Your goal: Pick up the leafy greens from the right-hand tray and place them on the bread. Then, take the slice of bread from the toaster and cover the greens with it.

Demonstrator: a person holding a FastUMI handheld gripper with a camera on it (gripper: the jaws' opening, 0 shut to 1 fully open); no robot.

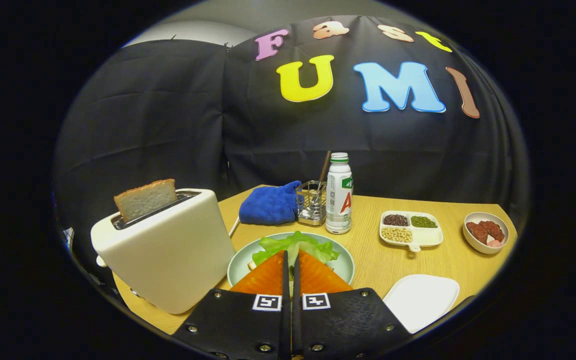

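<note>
Greens lie on the green plate, just ahead of the gripper, whose jaws are clenched and grasp nothing. Bread slice stands in the toaster; a careless reach there could drag the leaves askew.

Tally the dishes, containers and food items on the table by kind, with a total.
Plates: 1
Trays: 2, one divided, one white
Bowls: 1
Bottles: 1
Toasters: 1
Bread slices: 1
Greens: 1
Cloths: 1
Utensil racks: 1
Total: 10
Hand-held gripper looks shut over the greens.
</note>
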